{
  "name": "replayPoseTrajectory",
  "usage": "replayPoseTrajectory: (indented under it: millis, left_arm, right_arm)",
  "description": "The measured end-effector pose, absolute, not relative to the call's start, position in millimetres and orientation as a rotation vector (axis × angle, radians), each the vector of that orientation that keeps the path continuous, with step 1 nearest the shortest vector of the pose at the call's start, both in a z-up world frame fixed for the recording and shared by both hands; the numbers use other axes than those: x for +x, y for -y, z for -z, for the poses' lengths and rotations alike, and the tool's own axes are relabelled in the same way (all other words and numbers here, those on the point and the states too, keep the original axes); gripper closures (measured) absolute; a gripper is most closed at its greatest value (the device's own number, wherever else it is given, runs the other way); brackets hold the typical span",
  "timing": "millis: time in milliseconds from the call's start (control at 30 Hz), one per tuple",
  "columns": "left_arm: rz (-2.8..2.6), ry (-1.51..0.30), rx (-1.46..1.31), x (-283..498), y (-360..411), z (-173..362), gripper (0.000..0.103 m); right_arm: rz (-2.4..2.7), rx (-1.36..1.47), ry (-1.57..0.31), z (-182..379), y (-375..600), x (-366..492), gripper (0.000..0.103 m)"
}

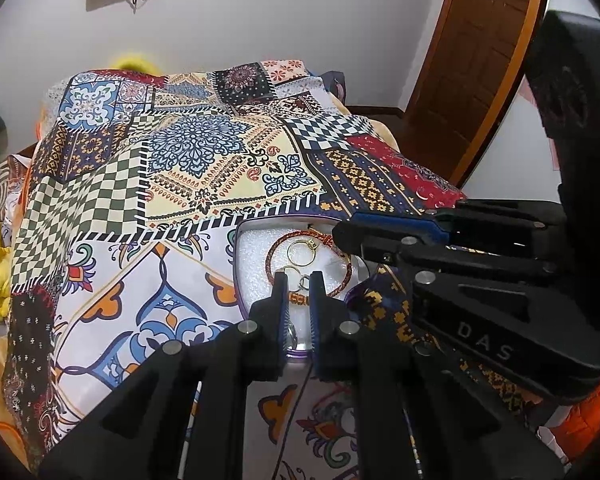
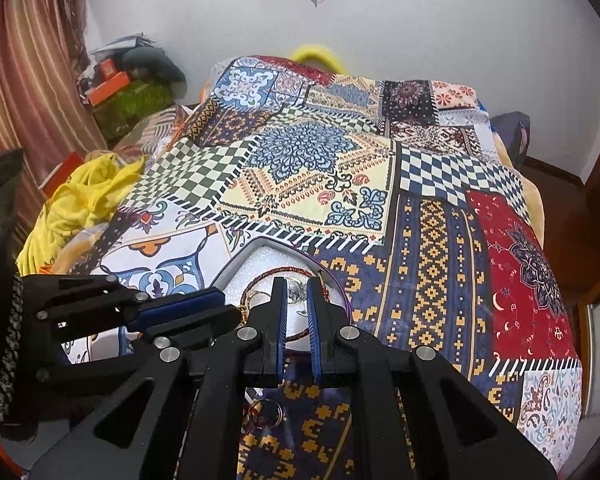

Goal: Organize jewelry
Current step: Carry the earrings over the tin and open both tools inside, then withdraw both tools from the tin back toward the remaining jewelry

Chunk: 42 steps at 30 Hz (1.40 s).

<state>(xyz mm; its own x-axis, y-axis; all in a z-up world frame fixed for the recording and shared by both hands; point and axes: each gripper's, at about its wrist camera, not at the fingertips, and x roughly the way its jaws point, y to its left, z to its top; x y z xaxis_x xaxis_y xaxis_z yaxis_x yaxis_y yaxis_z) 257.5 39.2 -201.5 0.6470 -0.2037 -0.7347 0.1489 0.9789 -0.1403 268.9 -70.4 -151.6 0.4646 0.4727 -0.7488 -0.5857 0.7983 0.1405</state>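
Bed: patchwork-patterned quilted bedspread (image 2: 440, 240) carries everything.
Box: white foam-lined purple-rimmed jewelry box (image 1: 256, 256), landmark.
Bracelet: red-gold braided cord bracelet (image 1: 274, 248) inside box, ringing gold ring (image 1: 300, 250).
Left gripper (image 1: 299, 280): fingers narrow, apparently empty, over box's near edge, nearer.
Right gripper (image 2: 297, 286): fingers narrow, apparently empty, above box.
Keyring: silver split keyring (image 2: 266, 412) outside, nearer than box.
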Motion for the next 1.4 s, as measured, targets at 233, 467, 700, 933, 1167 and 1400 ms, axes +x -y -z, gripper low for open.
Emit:
replayPoseTrajectory:
  millis: [233, 467, 700, 933, 1167, 1400]
  left_arm:
    - [0.19, -0.837, -0.068, 249, -46, 196, 0.094]
    - [0.173, -0.826, -0.078, 238, -52, 186, 0.083]
    - [0.156, -0.832, -0.073, 225, -57, 176, 0.072]
    - [0.143, -0.869, -0.055, 212, -59, 181, 0.071]
    - [0.151, -0.933, -0.057, 203, -56, 205, 0.071]
    - [0.152, -0.961, -0.056, 201, -55, 219, 0.071]
  right_arm:
    - [-0.659, -0.134, -0.849, 140, 76, 261, 0.085]
    - [-0.641, -0.148, -0.814, 130, 82, 251, 0.075]
    - [-0.635, -0.155, -0.811, 125, 91, 239, 0.074]
    - [-0.626, -0.175, -0.841, 136, 97, 228, 0.074]
    - [-0.642, -0.181, -0.936, 166, 97, 221, 0.073]
    - [-0.66, -0.223, -1.001, 188, 86, 220, 0.073]
